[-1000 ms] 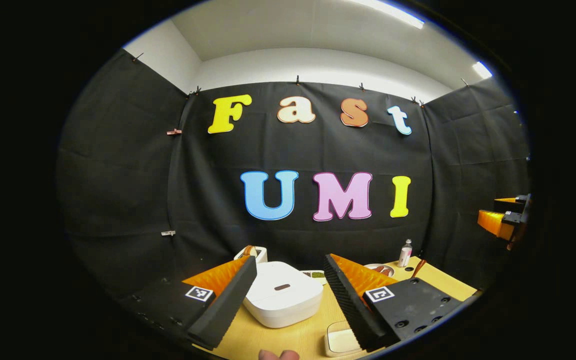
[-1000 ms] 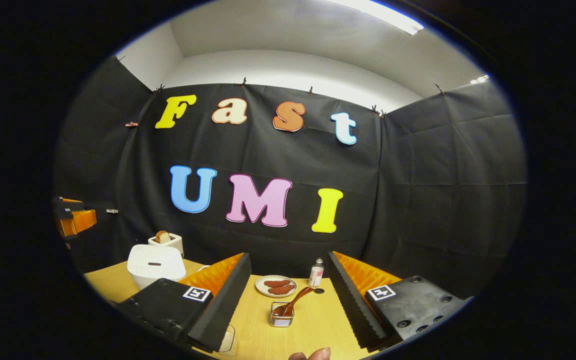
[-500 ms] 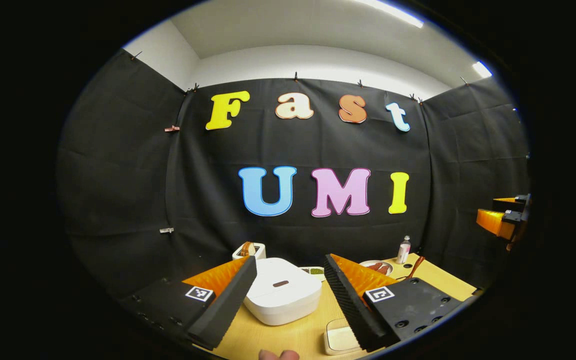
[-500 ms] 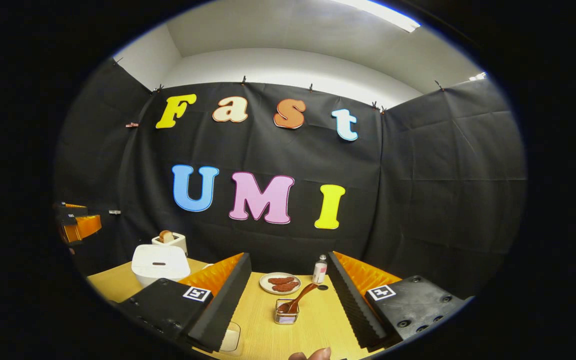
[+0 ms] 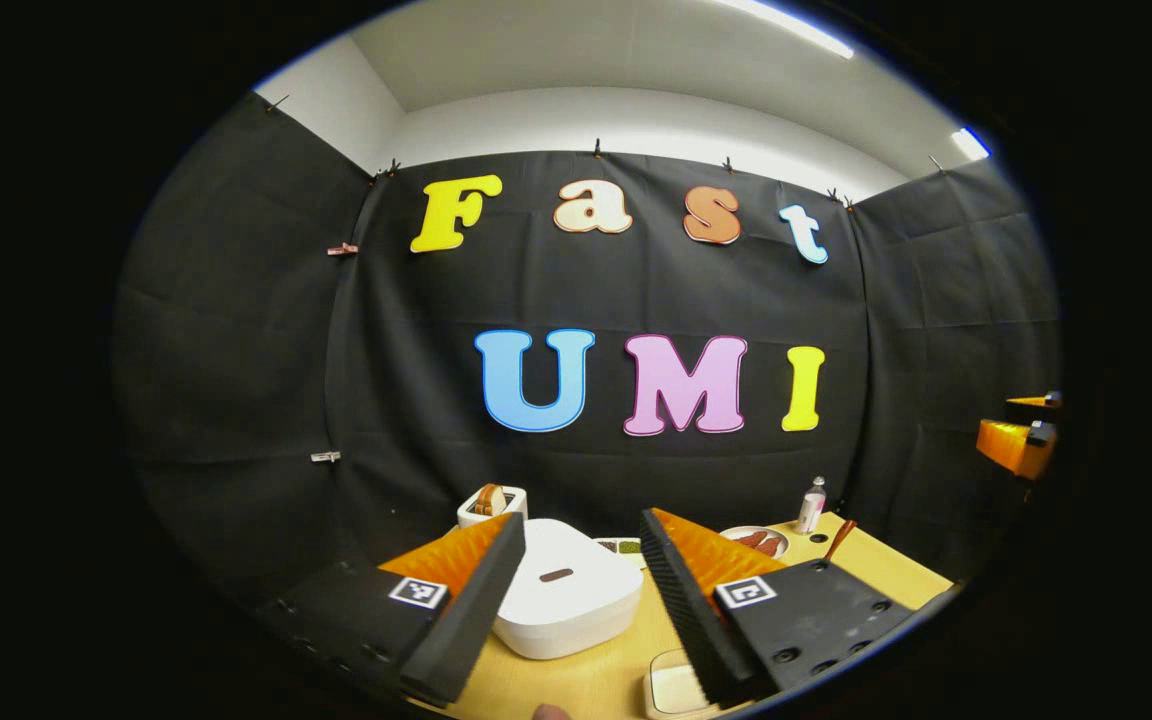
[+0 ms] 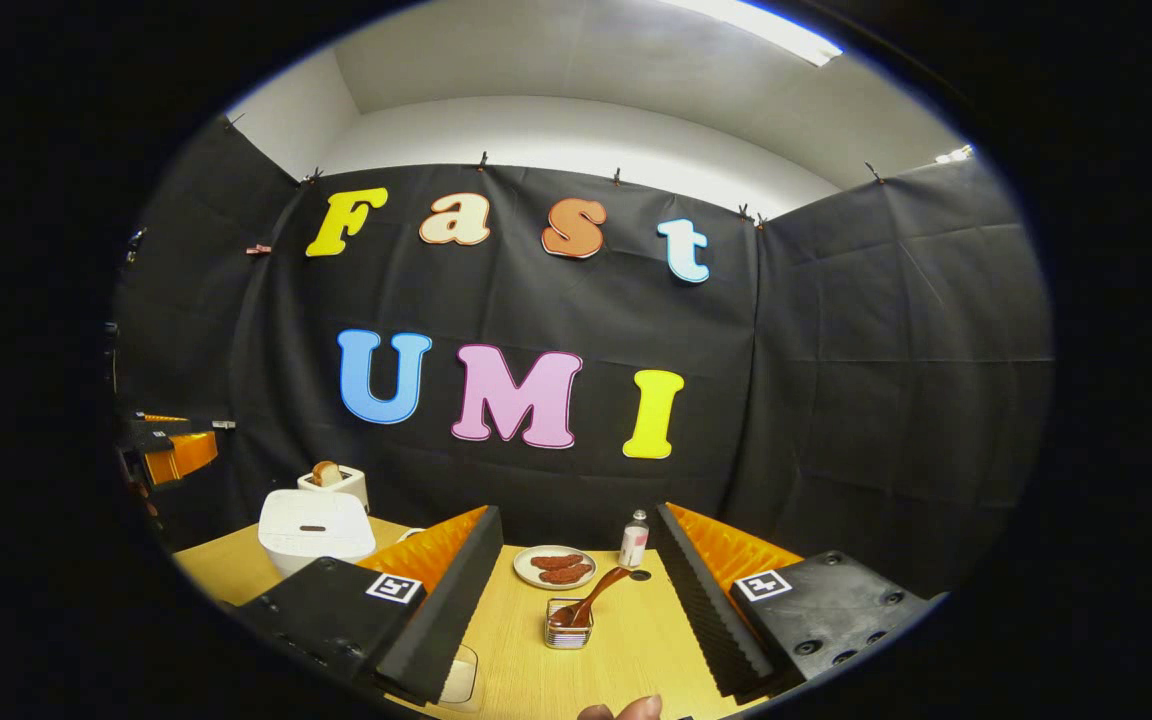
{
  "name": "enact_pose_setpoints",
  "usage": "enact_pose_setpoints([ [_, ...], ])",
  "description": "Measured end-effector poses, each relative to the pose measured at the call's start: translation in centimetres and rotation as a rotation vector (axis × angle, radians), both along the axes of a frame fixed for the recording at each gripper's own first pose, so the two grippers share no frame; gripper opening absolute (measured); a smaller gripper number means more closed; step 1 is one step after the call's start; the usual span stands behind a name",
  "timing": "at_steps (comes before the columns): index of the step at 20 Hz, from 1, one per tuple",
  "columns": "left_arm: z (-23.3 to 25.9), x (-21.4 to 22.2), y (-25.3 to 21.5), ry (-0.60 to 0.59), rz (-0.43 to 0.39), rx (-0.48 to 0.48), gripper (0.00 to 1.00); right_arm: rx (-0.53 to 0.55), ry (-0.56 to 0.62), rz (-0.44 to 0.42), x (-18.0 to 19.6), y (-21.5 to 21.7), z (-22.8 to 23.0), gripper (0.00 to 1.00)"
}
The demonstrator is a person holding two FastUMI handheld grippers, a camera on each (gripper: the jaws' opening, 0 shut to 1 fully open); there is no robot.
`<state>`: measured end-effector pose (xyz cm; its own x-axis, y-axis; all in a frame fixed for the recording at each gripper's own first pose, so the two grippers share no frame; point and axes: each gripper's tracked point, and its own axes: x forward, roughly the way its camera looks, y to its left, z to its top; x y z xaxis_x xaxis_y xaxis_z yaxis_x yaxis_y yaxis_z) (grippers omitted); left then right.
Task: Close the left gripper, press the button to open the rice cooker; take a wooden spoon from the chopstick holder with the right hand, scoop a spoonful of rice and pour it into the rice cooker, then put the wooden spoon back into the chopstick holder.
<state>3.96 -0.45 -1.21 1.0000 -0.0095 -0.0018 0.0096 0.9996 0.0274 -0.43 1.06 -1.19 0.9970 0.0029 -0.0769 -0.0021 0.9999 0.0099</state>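
Note:
The white rice cooker [image 5: 564,597] sits shut on the wooden table, its dark button slot [image 5: 556,575] on top. My left gripper [image 5: 579,523] hovers open above and in front of it, touching nothing. The cooker [image 6: 314,525] also stands at the left in the right gripper view. A wooden spoon [image 6: 598,595] leans in the small wire chopstick holder [image 6: 567,632], straight ahead of my right gripper [image 6: 577,514], which is open, empty and well short of the holder. A pale rice container [image 5: 674,690] rests near the table's front edge.
A toaster [image 6: 334,482] with bread stands behind the cooker. A plate of sausages [image 6: 554,566] and a small bottle [image 6: 633,545] are beyond the holder. The left gripper [image 6: 174,450] hangs at the far left. A thumb [image 6: 626,709] shows at the bottom edge.
The left gripper has shifted slightly toward the cooker and its fingers stand a touch closer together. The right gripper has barely moved.

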Motion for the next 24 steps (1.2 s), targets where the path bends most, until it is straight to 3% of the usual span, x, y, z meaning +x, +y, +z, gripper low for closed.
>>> enact_pose_setpoints([
  [3,-1.2,2.7,-0.3,0.025,-0.025,0.009,0.40,0.001,0.010,-0.019,0.3,-0.2,-0.2,0.97],
  [5,-2.9,5.1,0.7,0.060,0.001,-0.017,0.14,-0.001,0.009,-0.022,0.5,0.1,-0.1,0.97],
  [6,-3.4,6.1,0.6,0.071,-0.009,-0.041,0.08,-0.008,0.005,-0.023,0.6,0.2,-0.1,0.97],
  [14,-12.8,15.3,2.5,0.294,-0.064,-0.225,0.07,-0.045,0.007,-0.007,2.5,-0.1,-0.6,0.97],
  [17,-16.1,19.0,3.7,0.382,-0.022,-0.246,0.07,-0.052,0.013,-0.004,3.2,-1.0,-0.8,0.97],
  [24,-22.4,21.6,4.2,0.543,-0.011,-0.249,0.06,-0.063,0.039,-0.027,2.8,-3.2,-1.9,0.97],
])
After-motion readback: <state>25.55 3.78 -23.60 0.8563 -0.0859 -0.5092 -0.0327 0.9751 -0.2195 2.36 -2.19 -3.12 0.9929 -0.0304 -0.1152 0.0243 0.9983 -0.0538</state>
